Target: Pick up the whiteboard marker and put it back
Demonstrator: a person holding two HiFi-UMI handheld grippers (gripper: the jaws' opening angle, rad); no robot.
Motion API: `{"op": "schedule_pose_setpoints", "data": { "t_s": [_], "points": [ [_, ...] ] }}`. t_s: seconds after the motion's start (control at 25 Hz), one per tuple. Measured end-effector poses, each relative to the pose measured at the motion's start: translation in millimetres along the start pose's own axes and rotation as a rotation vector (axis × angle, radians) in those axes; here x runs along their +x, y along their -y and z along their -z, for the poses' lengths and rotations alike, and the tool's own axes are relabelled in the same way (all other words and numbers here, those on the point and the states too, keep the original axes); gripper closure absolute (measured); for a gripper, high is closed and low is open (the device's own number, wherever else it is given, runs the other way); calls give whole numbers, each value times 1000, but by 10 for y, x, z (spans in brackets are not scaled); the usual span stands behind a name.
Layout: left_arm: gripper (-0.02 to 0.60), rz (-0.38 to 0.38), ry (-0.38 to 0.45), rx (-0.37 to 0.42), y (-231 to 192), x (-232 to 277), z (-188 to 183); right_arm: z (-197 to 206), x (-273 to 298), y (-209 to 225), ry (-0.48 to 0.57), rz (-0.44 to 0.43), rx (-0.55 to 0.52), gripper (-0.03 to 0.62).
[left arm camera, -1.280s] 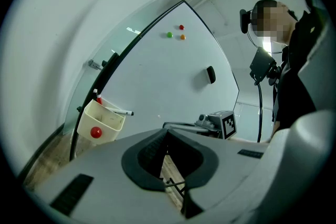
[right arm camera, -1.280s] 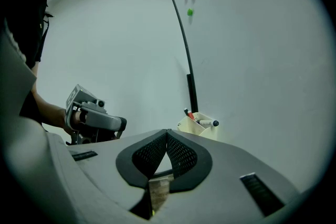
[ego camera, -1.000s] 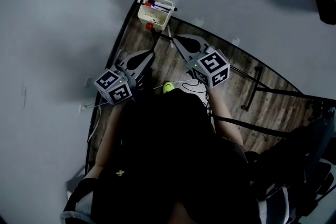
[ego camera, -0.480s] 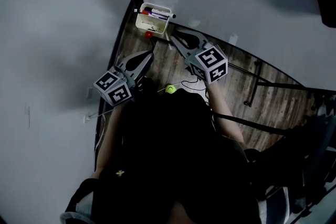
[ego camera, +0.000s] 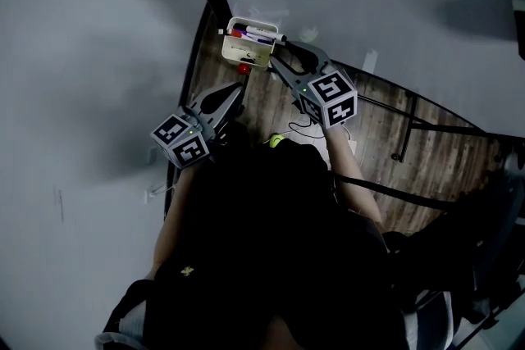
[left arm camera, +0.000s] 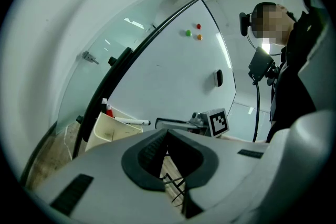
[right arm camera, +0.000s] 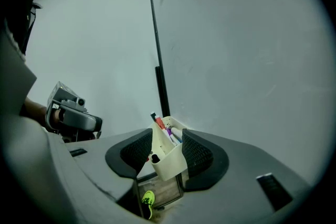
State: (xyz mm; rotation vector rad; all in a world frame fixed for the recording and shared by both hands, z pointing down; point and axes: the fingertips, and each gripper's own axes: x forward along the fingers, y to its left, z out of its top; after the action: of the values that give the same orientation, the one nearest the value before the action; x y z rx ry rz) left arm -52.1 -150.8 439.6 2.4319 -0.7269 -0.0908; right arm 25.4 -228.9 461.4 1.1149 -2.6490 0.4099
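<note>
Since the earlier frame the right tongs (ego camera: 279,56) have edged up to the tray (ego camera: 236,55), and their jaws have just been opening. They now stand spread, pinching nothing (the tray only shows through the gap). The left tongs (ego camera: 235,91) sit alongside, pressed together and empty. The marker (ego camera: 261,34) lies across the tray's top, just beside the right tips. The put-back looks done, and probably only backing clear remains.

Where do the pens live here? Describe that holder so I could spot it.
Find the big whiteboard and follow its black edge downward. At its lower end is a small cream plastic box. It is the only container in sight, with red, purple and white markers poking out of its top.
</note>
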Motion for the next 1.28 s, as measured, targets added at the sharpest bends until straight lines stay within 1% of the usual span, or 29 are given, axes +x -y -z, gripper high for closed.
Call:
{"op": "schedule_pose_setpoints", "data": {
  "t_s": [0.08,0.4,0.64,0.88,1.08,1.24,1.28],
  "points": [
    [580,11,-5,-2,-37,12,-56,-26,51,29,-5,23,-5,395],
    [578,28,-29,-8,-153,-1,-168,-78,133,147,-19,78,-4,355],
    [580,37,-48,-20,-195,21,-209,3,210,243,-41,81,34,355],
    [580,44,-62,-24,-209,39,-284,0,281,238,-49,63,67,356],
    [580,44,-57,-27,-218,23,-312,-32,303,257,-41,63,76,378],
    [579,22,-48,-35,-255,-43,-274,-22,329,269,-46,56,65,392],
    [580,16,-46,-38,-270,-60,-260,-9,345,271,-52,52,61,404]
  ]
}}
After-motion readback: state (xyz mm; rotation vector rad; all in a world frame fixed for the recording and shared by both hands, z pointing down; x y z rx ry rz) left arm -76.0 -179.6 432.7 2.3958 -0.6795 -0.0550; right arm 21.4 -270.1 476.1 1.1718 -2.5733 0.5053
